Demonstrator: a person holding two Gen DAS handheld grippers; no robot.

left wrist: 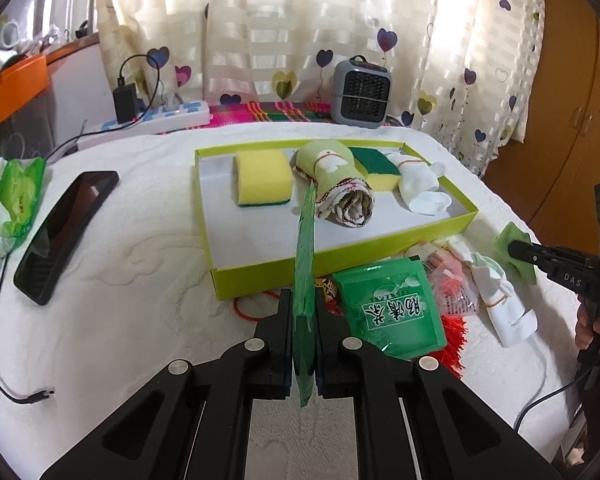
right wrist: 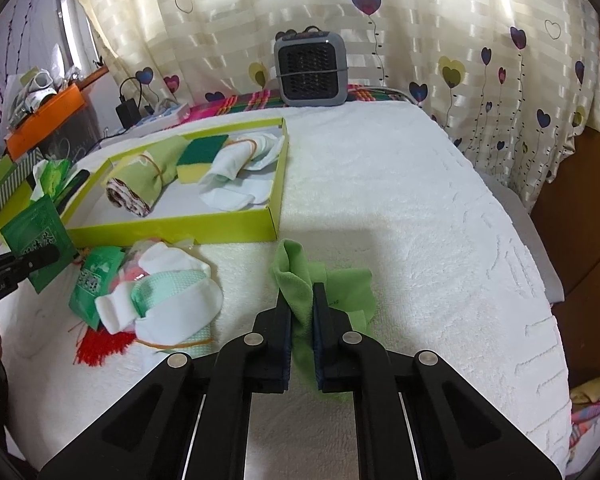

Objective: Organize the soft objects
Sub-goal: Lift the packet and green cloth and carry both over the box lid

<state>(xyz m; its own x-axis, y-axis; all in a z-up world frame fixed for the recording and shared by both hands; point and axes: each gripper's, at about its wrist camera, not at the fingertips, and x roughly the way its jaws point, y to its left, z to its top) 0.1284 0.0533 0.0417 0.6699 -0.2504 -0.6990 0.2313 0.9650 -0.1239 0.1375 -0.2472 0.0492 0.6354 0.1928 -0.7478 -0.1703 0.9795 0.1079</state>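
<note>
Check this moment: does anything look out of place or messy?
Yes. A jumbled pile of socks, packets and red tassels lies outside the tray, and a cable end trails loose on the bed. The phone isn't a soft object.

Black tongs point(left wrist: 304, 300) — silver pivot screws, white lettering.

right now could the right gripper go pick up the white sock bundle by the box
Probably not yet: the right gripper is shut on the green cloth. The white sock bundle lies unobstructed just to its left, so only the full jaws block it.
</note>
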